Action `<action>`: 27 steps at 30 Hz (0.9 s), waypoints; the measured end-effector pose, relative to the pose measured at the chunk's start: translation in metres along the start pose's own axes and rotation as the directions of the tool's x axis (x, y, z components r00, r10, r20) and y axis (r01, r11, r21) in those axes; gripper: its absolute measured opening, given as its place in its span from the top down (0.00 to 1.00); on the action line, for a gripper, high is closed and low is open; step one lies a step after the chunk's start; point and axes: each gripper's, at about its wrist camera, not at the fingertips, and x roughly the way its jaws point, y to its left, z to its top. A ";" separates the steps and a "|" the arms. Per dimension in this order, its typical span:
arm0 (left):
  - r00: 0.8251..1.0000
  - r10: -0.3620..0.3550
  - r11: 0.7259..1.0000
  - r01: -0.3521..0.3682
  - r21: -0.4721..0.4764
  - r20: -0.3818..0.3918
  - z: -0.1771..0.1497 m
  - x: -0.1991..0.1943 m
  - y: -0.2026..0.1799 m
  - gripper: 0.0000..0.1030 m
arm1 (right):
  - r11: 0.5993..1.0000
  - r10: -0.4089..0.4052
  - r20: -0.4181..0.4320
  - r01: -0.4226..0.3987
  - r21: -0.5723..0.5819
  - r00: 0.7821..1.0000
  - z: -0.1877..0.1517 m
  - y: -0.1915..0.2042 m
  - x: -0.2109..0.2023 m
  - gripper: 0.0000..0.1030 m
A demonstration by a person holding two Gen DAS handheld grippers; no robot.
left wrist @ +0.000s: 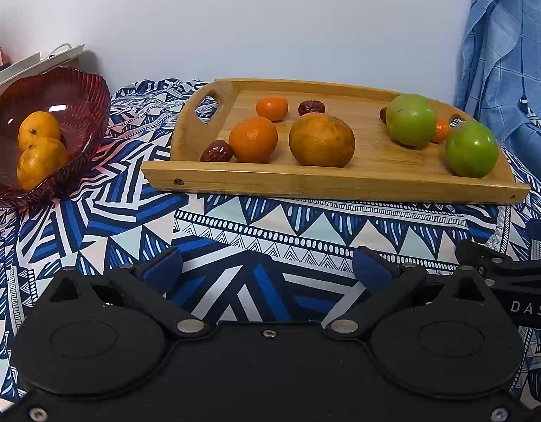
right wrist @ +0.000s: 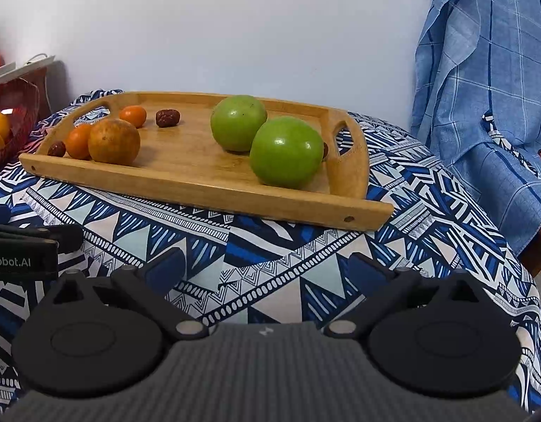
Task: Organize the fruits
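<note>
A wooden tray (left wrist: 340,179) (right wrist: 207,190) lies on the patterned cloth. It holds two green apples (left wrist: 471,149) (right wrist: 286,152), a large brownish orange (left wrist: 321,140) (right wrist: 114,141), small tangerines (left wrist: 253,139) (right wrist: 78,141) and red dates (left wrist: 217,151) (right wrist: 167,118). A dark red bowl (left wrist: 77,147) at the left holds two yellow-orange fruits (left wrist: 41,161). My left gripper (left wrist: 266,269) is open and empty, short of the tray. My right gripper (right wrist: 266,267) is open and empty, in front of the tray's near edge.
A blue-and-white patterned cloth (left wrist: 305,225) (right wrist: 305,263) covers the table. A blue checked fabric (left wrist: 509,52) (right wrist: 488,88) hangs at the right. A white shelf (left wrist: 34,59) stands behind the bowl. The other gripper's body shows at each view's edge (left wrist: 516,288) (right wrist: 20,249).
</note>
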 end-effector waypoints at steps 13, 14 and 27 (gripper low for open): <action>1.000 0.006 1.000 -0.006 0.001 0.013 -0.002 -0.001 -0.002 0.00 | 0.998 0.039 -0.027 -0.037 0.052 0.999 0.000 -0.008 0.005 0.00; 1.000 0.006 1.000 -0.006 0.001 0.013 -0.002 0.000 -0.002 0.00 | 0.998 0.039 -0.027 -0.037 0.052 0.999 0.000 -0.008 0.005 0.00; 1.000 0.006 1.000 -0.006 0.000 0.014 -0.002 -0.001 -0.002 0.00 | 0.998 0.039 -0.026 -0.037 0.052 0.999 0.000 -0.008 0.005 0.00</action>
